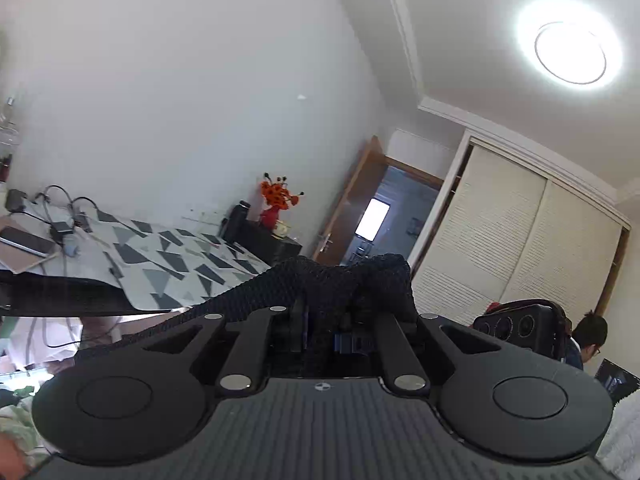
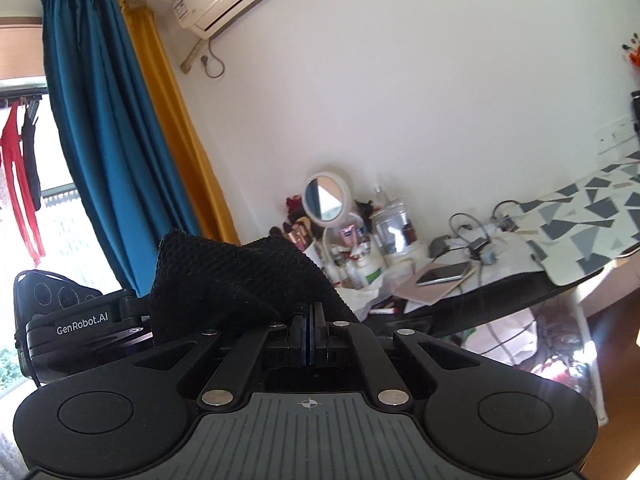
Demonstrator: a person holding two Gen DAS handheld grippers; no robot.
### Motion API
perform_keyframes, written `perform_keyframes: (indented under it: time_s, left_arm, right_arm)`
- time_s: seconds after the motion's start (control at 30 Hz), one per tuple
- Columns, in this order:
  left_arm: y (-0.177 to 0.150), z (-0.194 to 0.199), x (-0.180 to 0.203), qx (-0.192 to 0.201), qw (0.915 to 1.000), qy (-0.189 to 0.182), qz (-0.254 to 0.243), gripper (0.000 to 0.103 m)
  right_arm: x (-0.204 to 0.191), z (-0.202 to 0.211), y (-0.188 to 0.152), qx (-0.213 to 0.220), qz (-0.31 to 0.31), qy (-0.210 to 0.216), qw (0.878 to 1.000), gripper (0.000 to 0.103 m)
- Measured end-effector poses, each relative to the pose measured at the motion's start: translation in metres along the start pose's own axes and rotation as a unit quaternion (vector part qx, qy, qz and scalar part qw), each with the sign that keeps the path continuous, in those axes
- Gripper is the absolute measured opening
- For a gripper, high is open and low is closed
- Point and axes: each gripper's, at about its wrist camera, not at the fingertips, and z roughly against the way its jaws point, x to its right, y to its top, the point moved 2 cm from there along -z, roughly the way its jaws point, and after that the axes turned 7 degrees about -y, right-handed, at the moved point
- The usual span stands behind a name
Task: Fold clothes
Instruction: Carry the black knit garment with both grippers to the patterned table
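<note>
A black knitted garment [image 1: 320, 284] is held up in the air between both grippers. In the left wrist view my left gripper [image 1: 326, 328] is shut on a bunched edge of it, and the cloth drapes over the fingers. In the right wrist view my right gripper [image 2: 311, 332] is shut on another edge of the same black garment [image 2: 232, 276], which rises as a peak to the left of the fingers. The left gripper's body [image 2: 80, 320] shows at the left of the right wrist view, close by. Both cameras point upward at the walls.
A black desk [image 2: 500, 296] with a patterned cloth [image 1: 168, 256], phone, cables, a round mirror [image 2: 324, 200] and cosmetics stands against the wall. A red flower vase [image 1: 276, 204], an open door and a wardrobe [image 1: 520, 248] are to the right. A person [image 1: 588, 336] sits low right. Blue and yellow curtains [image 2: 120, 140] hang left.
</note>
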Motion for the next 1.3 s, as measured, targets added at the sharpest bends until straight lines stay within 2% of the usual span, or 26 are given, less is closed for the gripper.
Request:
perform_keyframes:
  time_s: [0.13, 0.43, 0.57, 0.87, 1.1, 1.3]
  left_arm:
    - [-0.005, -0.059, 0.025, -0.023, 0.9990, -0.025, -0.028, 0.010]
    - [-0.015, -0.140, 0.013, -0.021, 0.9958, -0.087, 0.018, 0.010]
    - [-0.022, -0.187, 0.000, -0.032, 0.9931, -0.109, 0.030, 0.010]
    - [-0.005, -0.305, -0.054, -0.058, 0.9871, -0.144, 0.040, 0.010]
    - [0.019, -0.391, -0.100, -0.047, 0.9816, -0.180, 0.043, 0.010]
    - [0.035, -0.445, -0.134, -0.038, 0.9818, -0.179, 0.052, 0.010]
  right_arm:
    - [0.036, 0.026, 0.019, 0.009, 0.014, -0.037, 0.999, 0.003]
    - [0.116, 0.084, 0.061, 0.031, 0.045, -0.120, 0.991, 0.003]
    - [0.152, 0.087, 0.072, 0.030, 0.038, -0.153, 0.987, 0.003]
    - [0.267, 0.038, 0.110, 0.037, 0.009, -0.196, 0.980, 0.003]
    - [0.346, -0.003, 0.169, 0.038, 0.017, -0.218, 0.975, 0.003]
    - [0.402, -0.045, 0.209, 0.034, 0.021, -0.221, 0.974, 0.003]
